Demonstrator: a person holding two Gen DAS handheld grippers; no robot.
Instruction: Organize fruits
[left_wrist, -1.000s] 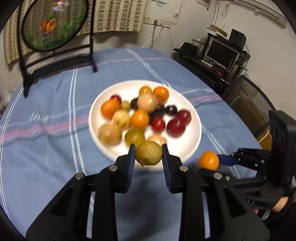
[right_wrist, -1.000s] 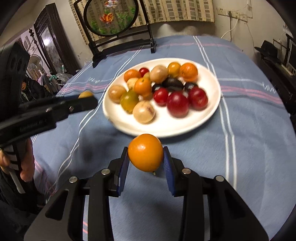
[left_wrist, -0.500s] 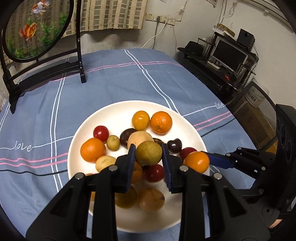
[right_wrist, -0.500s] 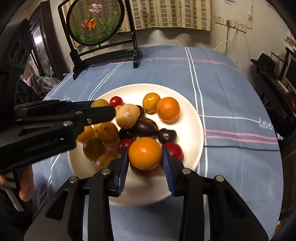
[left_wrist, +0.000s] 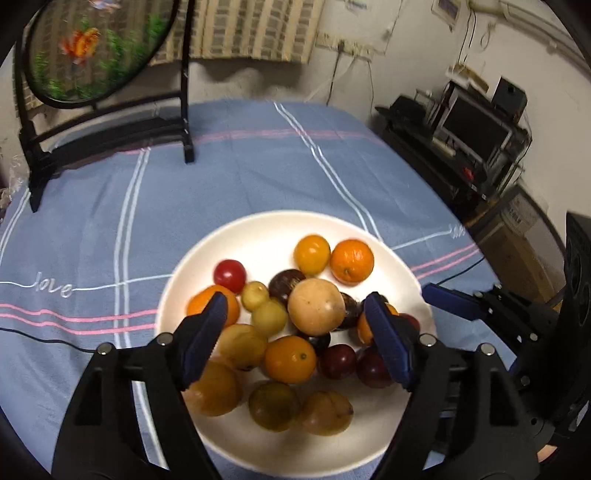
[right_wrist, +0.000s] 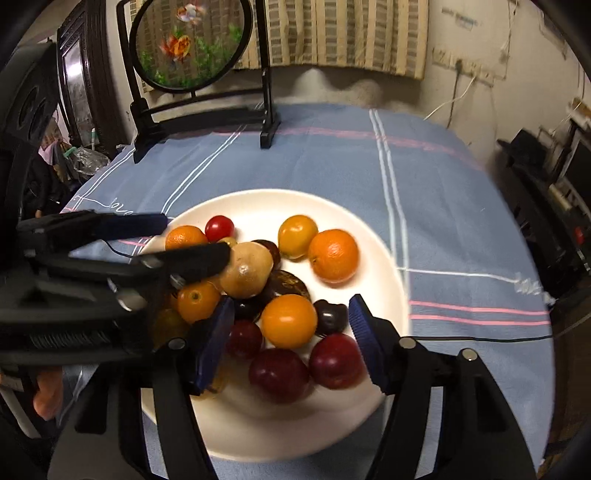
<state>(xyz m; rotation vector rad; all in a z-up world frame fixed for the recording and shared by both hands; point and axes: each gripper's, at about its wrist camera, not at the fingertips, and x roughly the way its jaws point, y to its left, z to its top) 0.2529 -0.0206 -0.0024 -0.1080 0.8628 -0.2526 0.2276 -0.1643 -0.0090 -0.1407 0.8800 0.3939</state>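
A white plate (left_wrist: 266, 236) (right_wrist: 384, 258) on the blue tablecloth holds a pile of several fruits: oranges, red plums, dark plums and yellow-green ones. My left gripper (left_wrist: 295, 339) is open and empty, low over the pile, with the yellow-green fruit (left_wrist: 269, 317) lying between its fingers. My right gripper (right_wrist: 290, 339) is open and empty over the plate's near side, with the orange fruit (right_wrist: 289, 320) resting on the pile between its fingers. A large tan fruit (left_wrist: 316, 306) (right_wrist: 245, 275) tops the heap. The left gripper's fingers (right_wrist: 192, 260) cross the right wrist view.
A round fish picture on a black stand (left_wrist: 103, 122) (right_wrist: 192, 74) stands at the table's far side. A desk with a monitor (left_wrist: 476, 122) is off the table to the right. Blue cloth (right_wrist: 443, 206) lies around the plate.
Both grippers have opened and let go of their fruits onto the pile in the plate. Both have moved lower and closer over the plate.
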